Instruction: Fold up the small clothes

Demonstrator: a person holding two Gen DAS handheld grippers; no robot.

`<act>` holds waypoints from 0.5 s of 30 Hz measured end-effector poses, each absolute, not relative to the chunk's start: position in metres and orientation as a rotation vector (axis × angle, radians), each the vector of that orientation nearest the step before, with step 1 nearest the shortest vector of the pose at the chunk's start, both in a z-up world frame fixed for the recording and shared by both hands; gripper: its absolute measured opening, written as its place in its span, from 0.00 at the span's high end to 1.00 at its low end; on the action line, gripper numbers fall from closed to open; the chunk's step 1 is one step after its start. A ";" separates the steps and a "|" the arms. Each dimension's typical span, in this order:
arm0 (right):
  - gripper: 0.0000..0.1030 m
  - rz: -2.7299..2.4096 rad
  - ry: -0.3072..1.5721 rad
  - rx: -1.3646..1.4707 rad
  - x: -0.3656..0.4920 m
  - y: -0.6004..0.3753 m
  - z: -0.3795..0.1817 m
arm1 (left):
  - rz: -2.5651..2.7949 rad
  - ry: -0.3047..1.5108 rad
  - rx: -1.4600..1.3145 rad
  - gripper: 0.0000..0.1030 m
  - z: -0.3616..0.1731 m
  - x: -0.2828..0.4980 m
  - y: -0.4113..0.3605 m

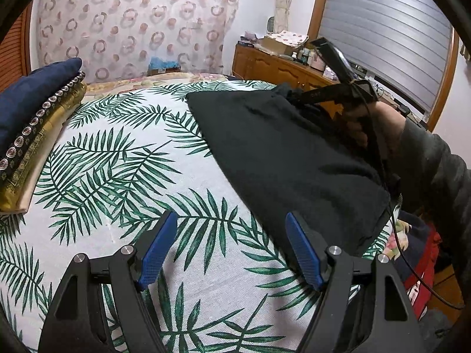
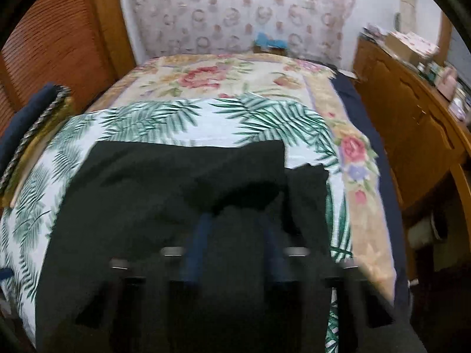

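A black garment (image 1: pixel 282 158) lies on the palm-leaf sheet (image 1: pixel 123 176) of the bed. My left gripper (image 1: pixel 231 220) is open and empty, hovering over the sheet at the garment's near left edge. My right gripper shows in the left wrist view (image 1: pixel 294 95) at the garment's far right corner, its fingers in a fold of cloth. In the blurred right wrist view my right gripper (image 2: pixel 235 220) has its blue fingers (image 2: pixel 201 235) close together with a raised fold of the black garment (image 2: pixel 164 194) between them.
A stack of folded clothes (image 1: pixel 32 135), navy on top of gold, sits at the bed's left side. A wooden dresser (image 1: pixel 279 64) with clutter stands right of the bed. A floral blanket (image 2: pixel 220 76) covers the far end. A red item (image 1: pixel 424 267) lies low right.
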State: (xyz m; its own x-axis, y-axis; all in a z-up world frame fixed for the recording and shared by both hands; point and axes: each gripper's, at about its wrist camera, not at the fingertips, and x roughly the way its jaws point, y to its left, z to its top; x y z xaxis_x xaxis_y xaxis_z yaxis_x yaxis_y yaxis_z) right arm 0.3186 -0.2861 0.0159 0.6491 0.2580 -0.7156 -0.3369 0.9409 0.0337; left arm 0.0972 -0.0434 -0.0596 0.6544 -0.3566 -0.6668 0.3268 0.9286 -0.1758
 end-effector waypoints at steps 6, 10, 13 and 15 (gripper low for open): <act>0.95 0.294 0.625 -0.061 0.281 -0.313 0.049 | -0.387 0.763 -0.042 0.25 -0.060 0.097 -0.044; 0.95 0.192 0.631 -0.052 0.275 -0.330 0.046 | -0.394 0.768 -0.038 0.25 -0.061 0.097 -0.048; 0.85 0.189 0.672 -0.050 0.271 -0.330 0.039 | -0.397 0.772 -0.031 0.25 -0.061 0.097 -0.051; 0.67 0.171 0.676 -0.057 0.263 -0.328 0.040 | -0.397 0.773 -0.028 0.25 -0.062 0.096 -0.053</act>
State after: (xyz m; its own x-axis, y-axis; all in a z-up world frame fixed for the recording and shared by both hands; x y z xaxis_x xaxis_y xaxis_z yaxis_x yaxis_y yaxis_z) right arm 0.2631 -0.3282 0.0400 0.7669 0.1386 -0.6266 -0.1755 0.9845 0.0030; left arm 0.0958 -0.0526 -0.0615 0.6453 -0.3593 -0.6742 0.3391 0.9255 -0.1687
